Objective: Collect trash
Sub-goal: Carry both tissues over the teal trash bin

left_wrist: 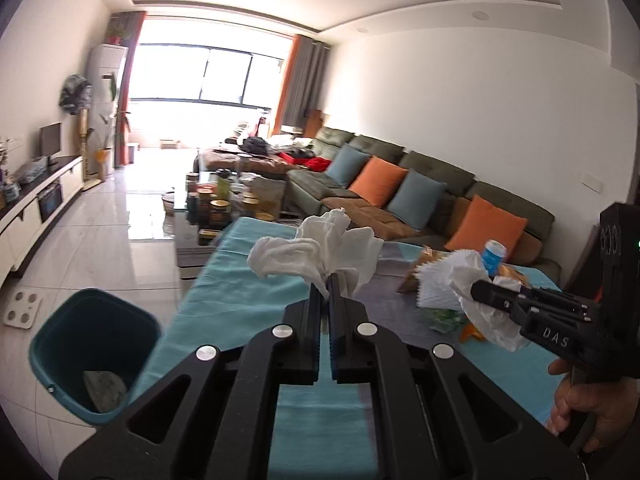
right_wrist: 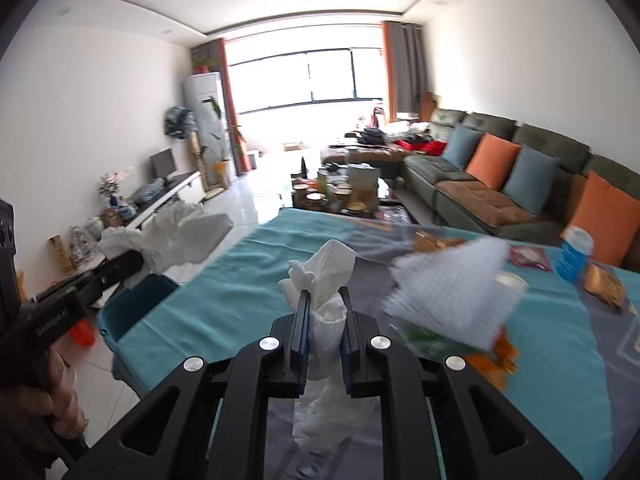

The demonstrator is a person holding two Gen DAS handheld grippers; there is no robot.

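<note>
My left gripper (left_wrist: 327, 282) is shut on a crumpled white tissue (left_wrist: 320, 250), held above the teal tablecloth; it shows at the left of the right wrist view (right_wrist: 120, 266), with its tissue (right_wrist: 176, 236) over the bin. My right gripper (right_wrist: 325, 300) is shut on another crumpled white tissue (right_wrist: 326, 308), above the table; in the left wrist view it (left_wrist: 480, 292) holds that tissue (left_wrist: 486, 312) at the right. A teal trash bin (left_wrist: 96, 354) stands on the floor left of the table, with a wad inside; its rim also shows in the right wrist view (right_wrist: 136, 304).
On the table (right_wrist: 224, 296) lie a white quilted paper sheet (right_wrist: 452, 296), snack wrappers (right_wrist: 604, 284), orange scraps (right_wrist: 496, 360) and a blue bottle (right_wrist: 574, 254). A green sofa (left_wrist: 436, 196) with cushions runs along the right. A cluttered coffee table (left_wrist: 224, 200) stands beyond. A white scale (left_wrist: 22, 304) lies on the floor.
</note>
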